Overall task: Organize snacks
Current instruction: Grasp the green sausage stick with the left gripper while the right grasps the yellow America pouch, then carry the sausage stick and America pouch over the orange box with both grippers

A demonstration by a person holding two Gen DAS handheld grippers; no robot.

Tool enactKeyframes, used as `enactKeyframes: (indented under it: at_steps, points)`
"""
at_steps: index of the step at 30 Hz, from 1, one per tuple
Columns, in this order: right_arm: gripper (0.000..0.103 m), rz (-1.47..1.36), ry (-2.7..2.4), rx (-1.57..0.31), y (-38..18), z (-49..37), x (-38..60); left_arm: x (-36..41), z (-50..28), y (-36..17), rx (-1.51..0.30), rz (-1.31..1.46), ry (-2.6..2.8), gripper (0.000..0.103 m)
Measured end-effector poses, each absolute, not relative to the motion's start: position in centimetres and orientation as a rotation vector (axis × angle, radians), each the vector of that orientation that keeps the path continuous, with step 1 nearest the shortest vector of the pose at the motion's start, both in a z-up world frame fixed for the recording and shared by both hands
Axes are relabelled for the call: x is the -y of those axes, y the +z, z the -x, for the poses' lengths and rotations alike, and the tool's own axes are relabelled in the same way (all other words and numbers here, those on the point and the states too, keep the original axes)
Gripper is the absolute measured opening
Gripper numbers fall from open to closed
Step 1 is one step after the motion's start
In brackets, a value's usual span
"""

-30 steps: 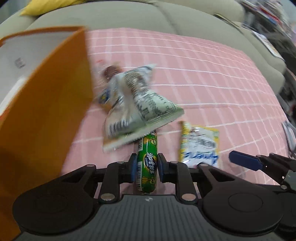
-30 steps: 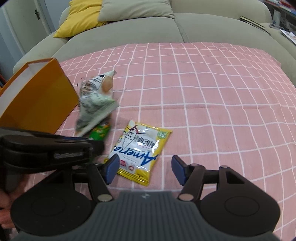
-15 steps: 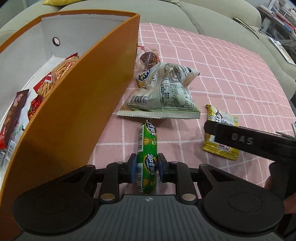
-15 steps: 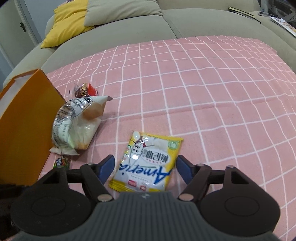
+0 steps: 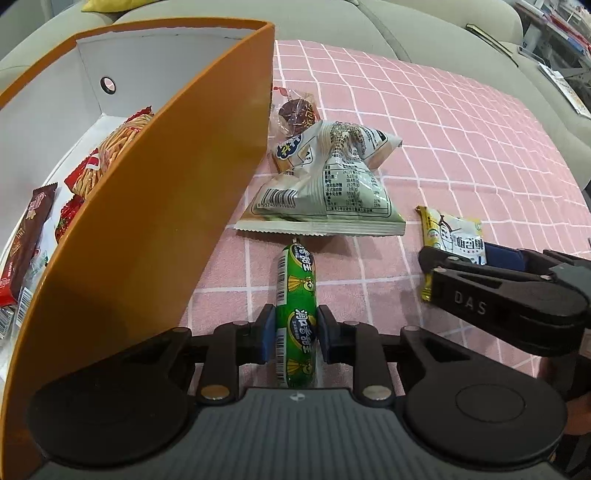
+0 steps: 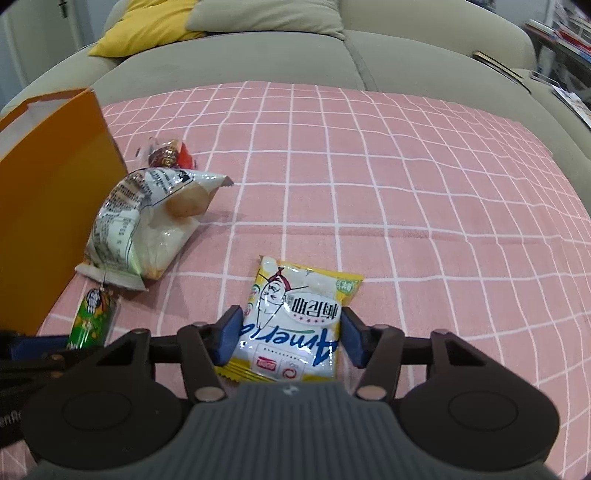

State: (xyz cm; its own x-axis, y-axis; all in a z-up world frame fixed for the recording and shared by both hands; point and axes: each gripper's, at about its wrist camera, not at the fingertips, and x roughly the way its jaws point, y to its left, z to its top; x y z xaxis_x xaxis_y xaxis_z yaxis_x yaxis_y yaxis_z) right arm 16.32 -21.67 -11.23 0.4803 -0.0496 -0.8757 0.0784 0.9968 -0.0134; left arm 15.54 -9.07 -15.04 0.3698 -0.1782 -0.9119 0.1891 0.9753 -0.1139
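Observation:
My left gripper [image 5: 295, 338] is shut on a green sausage stick [image 5: 296, 314] and holds it just right of the orange box [image 5: 155, 206]. The box holds several snack packs [image 5: 110, 155]. My right gripper [image 6: 290, 338] is open, its fingers on either side of a yellow "Americ" packet [image 6: 295, 321] that lies flat on the pink cloth. It also shows in the left wrist view [image 5: 452, 236], partly under the right gripper. A pale green-white bag [image 5: 332, 188] and a small red-brown wrapped snack [image 5: 297, 112] lie beside the box.
The pink checked cloth [image 6: 406, 192] covers a grey sofa seat [image 6: 258, 55]. A yellow cushion [image 6: 147, 26] and a grey cushion lie at the back. Books and papers sit on the sofa arm at the far right [image 6: 498, 64].
My left gripper has lifted with the sausage and swung toward the box, whose inside now shows. My right gripper has moved forward and down so that its fingers straddle the yellow packet.

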Motion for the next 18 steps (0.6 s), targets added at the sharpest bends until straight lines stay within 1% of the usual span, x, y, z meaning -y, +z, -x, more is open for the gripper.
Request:
enactKeyframes:
  at_steps: [7, 18]
  points:
    - [0.052, -0.055, -0.036, -1.086, -10.3, -14.1, 22.7, 8.5, -14.5, -14.2, -1.165, 0.002, -0.231, 0.025]
    - [0.052, -0.09, 0.065, -1.07, -6.6, -8.3, 22.8, 7.2, -11.0, -9.7, -1.119, 0.068, -0.265, 0.025]
